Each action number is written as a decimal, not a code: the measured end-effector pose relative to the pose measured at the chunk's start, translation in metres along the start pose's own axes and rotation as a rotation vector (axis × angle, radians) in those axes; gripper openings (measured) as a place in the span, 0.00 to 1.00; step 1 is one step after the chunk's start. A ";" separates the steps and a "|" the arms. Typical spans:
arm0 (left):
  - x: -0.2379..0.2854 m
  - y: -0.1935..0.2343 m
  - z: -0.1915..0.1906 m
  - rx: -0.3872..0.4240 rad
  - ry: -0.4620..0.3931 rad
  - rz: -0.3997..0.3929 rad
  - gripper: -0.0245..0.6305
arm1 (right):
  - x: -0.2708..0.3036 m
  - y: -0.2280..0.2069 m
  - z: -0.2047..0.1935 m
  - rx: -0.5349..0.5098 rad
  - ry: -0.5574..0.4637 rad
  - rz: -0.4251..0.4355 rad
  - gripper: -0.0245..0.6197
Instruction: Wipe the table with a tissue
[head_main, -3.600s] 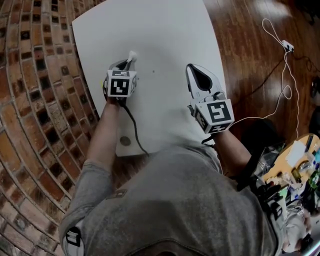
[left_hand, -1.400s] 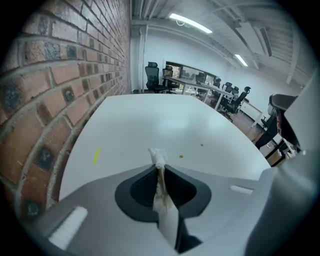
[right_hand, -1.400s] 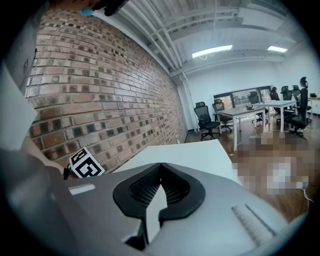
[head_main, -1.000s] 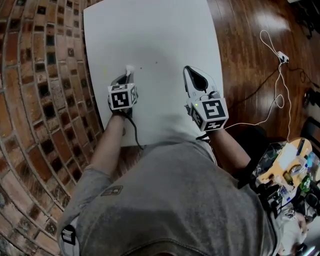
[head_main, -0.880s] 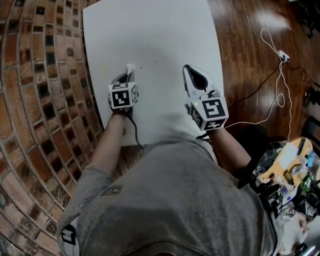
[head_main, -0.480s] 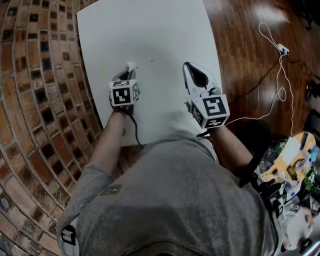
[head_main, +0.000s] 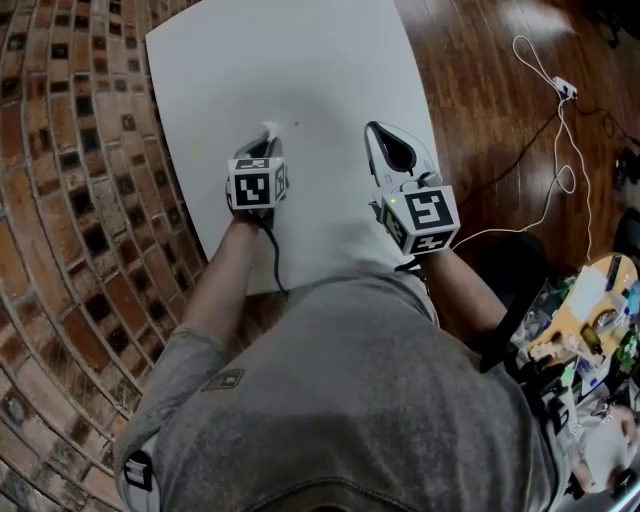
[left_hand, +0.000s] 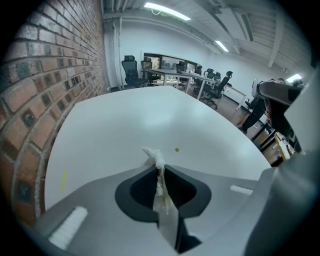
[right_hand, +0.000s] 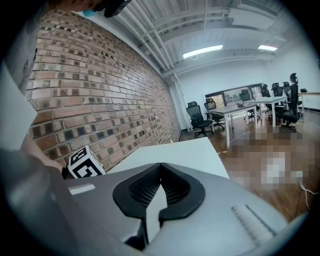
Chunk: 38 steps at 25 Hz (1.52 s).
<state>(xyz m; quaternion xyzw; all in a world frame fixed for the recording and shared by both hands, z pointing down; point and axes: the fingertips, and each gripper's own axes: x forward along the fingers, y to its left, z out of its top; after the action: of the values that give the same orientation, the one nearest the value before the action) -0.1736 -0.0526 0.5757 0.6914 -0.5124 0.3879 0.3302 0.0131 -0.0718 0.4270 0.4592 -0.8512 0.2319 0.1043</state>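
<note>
A white table (head_main: 300, 60) stands against a brick wall. My left gripper (head_main: 268, 136) rests on its left half, shut on a crumpled white tissue (head_main: 267, 129) whose tip pokes out past the jaws. In the left gripper view the tissue (left_hand: 156, 159) is pinched in the left gripper (left_hand: 160, 169), just short of a small brown speck (left_hand: 176, 149) on the table (left_hand: 125, 125). My right gripper (head_main: 372, 130) hovers over the table's right half, shut and empty. In its own view the right gripper (right_hand: 160, 165) has its jaws meeting, nothing between.
A brick wall (head_main: 70, 200) runs along the table's left edge. A faint yellow mark (left_hand: 63, 179) lies near that edge. A white cable with an adapter (head_main: 565, 90) trails over the wood floor at right. Clutter (head_main: 590, 330) sits lower right. Office chairs and desks (left_hand: 165, 70) stand beyond.
The left gripper has slid a little to the right across the table with the tissue, closer to the speck. The right gripper has hardly moved.
</note>
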 end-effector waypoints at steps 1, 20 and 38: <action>0.001 -0.003 0.001 0.005 0.001 -0.006 0.09 | -0.001 -0.001 -0.001 0.001 0.005 -0.001 0.06; -0.010 0.029 -0.020 -0.063 0.011 0.046 0.09 | 0.004 0.017 0.004 -0.030 -0.013 0.036 0.06; -0.018 0.019 0.026 -0.122 -0.155 0.002 0.09 | 0.008 0.008 0.004 -0.017 -0.008 0.023 0.06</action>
<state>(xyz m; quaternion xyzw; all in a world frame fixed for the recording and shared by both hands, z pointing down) -0.1899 -0.0718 0.5483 0.6972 -0.5599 0.3017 0.3309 0.0023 -0.0759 0.4244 0.4495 -0.8587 0.2241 0.1019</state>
